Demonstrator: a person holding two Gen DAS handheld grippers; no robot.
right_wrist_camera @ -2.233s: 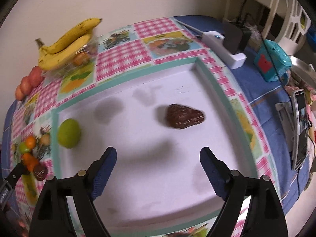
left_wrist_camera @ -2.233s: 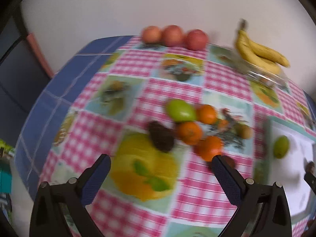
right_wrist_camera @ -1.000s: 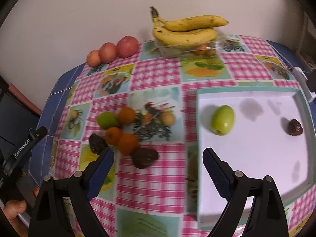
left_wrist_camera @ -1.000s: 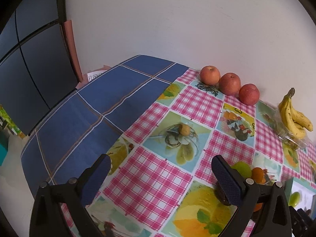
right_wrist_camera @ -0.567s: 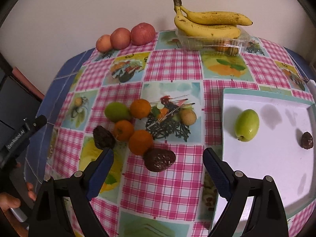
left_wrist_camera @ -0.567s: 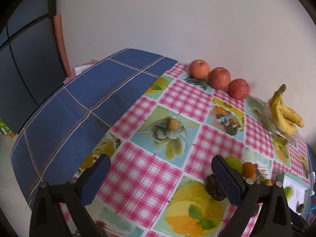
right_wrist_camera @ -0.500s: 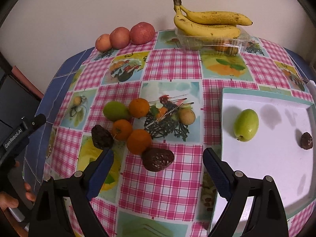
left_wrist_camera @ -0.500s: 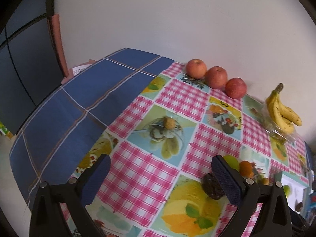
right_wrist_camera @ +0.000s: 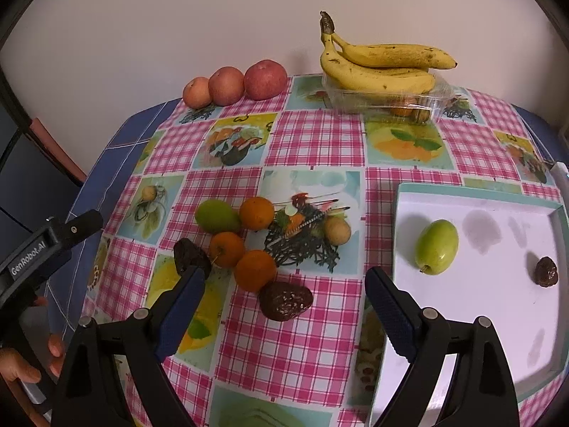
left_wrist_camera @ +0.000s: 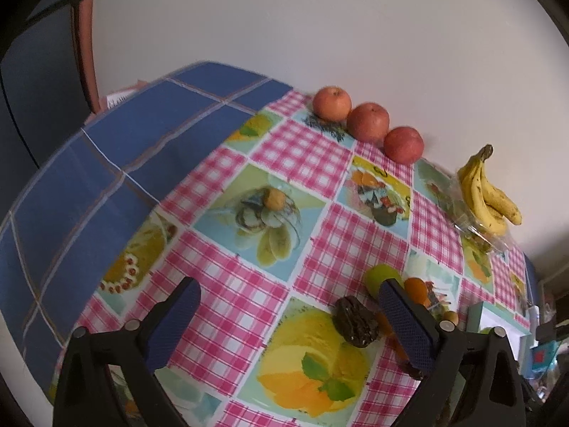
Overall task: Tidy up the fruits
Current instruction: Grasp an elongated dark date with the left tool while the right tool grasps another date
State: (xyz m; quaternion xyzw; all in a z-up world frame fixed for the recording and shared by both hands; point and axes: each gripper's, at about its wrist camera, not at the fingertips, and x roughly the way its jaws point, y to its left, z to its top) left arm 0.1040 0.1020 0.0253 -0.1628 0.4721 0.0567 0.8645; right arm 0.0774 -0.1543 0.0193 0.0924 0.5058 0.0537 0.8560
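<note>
Both grippers hang above a table covered in a pink checked cloth (right_wrist_camera: 313,142) with fruit pictures. On the right wrist view, the right gripper (right_wrist_camera: 284,286) has its fingers spread wide and holds nothing; just beyond them lies a loose cluster of fruit: a green fruit (right_wrist_camera: 217,216), three oranges (right_wrist_camera: 256,212), and two dark wrinkled fruits (right_wrist_camera: 285,301). To the right, a white tray (right_wrist_camera: 498,341) holds a green fruit (right_wrist_camera: 436,247) and, well apart from it, a small dark fruit (right_wrist_camera: 546,271). At the far edge, three apples (right_wrist_camera: 265,79) sit in a row, and bananas (right_wrist_camera: 380,67) rest on a clear box (right_wrist_camera: 387,101). On the left wrist view, the left gripper (left_wrist_camera: 290,300) is also spread wide and empty, off to the cluster's left.
</note>
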